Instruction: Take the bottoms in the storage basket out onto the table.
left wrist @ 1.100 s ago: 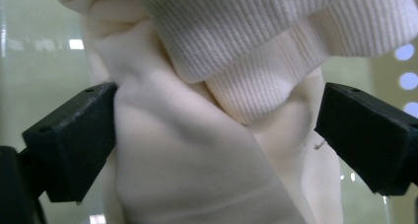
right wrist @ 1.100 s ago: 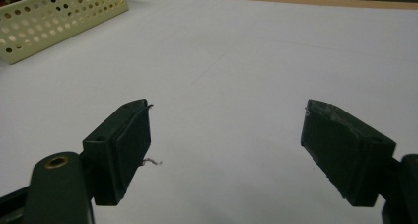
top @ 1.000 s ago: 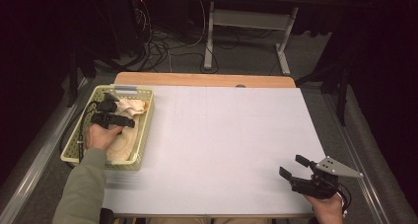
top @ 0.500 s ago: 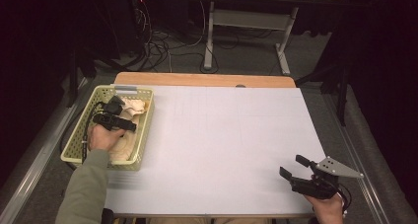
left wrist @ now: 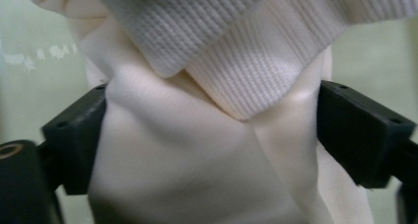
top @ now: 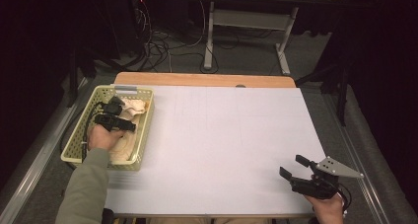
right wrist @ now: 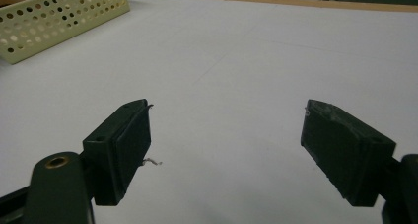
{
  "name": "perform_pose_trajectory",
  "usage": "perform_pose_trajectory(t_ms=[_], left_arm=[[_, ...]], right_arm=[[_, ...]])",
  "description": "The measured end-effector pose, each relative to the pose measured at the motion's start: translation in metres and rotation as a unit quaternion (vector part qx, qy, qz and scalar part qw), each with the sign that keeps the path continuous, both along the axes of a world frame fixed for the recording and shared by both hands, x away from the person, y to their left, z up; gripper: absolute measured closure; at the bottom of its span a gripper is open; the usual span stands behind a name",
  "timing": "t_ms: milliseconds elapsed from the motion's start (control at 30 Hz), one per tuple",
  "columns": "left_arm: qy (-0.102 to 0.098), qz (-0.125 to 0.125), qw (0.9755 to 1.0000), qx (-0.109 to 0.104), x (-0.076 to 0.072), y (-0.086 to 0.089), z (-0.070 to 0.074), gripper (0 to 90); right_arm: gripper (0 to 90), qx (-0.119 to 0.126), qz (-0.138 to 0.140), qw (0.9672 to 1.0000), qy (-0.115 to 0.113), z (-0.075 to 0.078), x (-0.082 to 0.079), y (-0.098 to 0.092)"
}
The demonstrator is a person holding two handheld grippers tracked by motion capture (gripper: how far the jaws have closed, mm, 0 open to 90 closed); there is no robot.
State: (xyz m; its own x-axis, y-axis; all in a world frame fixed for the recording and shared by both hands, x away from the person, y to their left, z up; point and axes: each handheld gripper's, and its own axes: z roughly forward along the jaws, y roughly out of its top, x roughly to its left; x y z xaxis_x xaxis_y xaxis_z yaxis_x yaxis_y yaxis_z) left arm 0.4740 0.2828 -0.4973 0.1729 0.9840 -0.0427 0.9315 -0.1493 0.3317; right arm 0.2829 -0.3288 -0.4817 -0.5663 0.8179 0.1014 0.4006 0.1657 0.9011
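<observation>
A cream knitted garment [top: 134, 105] lies bunched in a pale yellow perforated basket [top: 144, 132] at the table's left edge. My left gripper [top: 125, 115] reaches into that basket over the garment. Seen from the left gripper view, the garment [left wrist: 197, 160] packs the wide gap of my left gripper [left wrist: 212, 130], a ribbed cuff hangs above, and both jaws touch fabric while standing far apart. My right gripper [top: 292, 166] hovers low over the white table sheet [top: 222, 130] near the front right corner. The right gripper [right wrist: 224, 135] is open with nothing between its jaws.
The basket [right wrist: 59, 12] appears far off to the upper left in the right gripper view. A wooden strip [top: 204, 79] borders the table's far edge. Beyond it stand a desk frame [top: 246, 21] and floor cables [top: 162, 41].
My left gripper has shifted only slightly inside the basket against the garment. The right gripper has stayed where it was.
</observation>
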Motion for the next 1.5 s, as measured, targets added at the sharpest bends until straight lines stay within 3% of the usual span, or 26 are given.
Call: perform_pose_trajectory(t_ms=[133,400,567,1000,1500], left_arm=[[0.000,0.001,1.0000,0.001,-0.0001,-0.0004,-0.0002,23.2],[-0.004,0.002,1.0000,0.000,-0.0020,-0.0014,0.0008,26.3],[-0.018,-0.021,0.9996,0.002,-0.0068,-0.0010,0.0044,30.3],[-0.017,-0.010,0.9998,0.003,-0.0066,-0.0020,0.0056,48.0],[-0.017,-0.011,0.9997,0.009,-0.0075,-0.0030,0.0091,58.8]], right_arm=[[19.6,0.000,0.001,1.0000,0.000,0.0000,0.0000,0.0002],[19.6,0.000,0.003,1.0000,-0.003,0.0002,-0.0006,-0.0002],[19.6,-0.003,0.004,1.0000,-0.002,0.0000,-0.0002,0.0006],[19.6,-0.004,0.002,1.0000,0.000,-0.0003,0.0006,0.0009],[19.6,-0.005,0.002,1.0000,0.000,-0.0004,0.0007,0.0010]])
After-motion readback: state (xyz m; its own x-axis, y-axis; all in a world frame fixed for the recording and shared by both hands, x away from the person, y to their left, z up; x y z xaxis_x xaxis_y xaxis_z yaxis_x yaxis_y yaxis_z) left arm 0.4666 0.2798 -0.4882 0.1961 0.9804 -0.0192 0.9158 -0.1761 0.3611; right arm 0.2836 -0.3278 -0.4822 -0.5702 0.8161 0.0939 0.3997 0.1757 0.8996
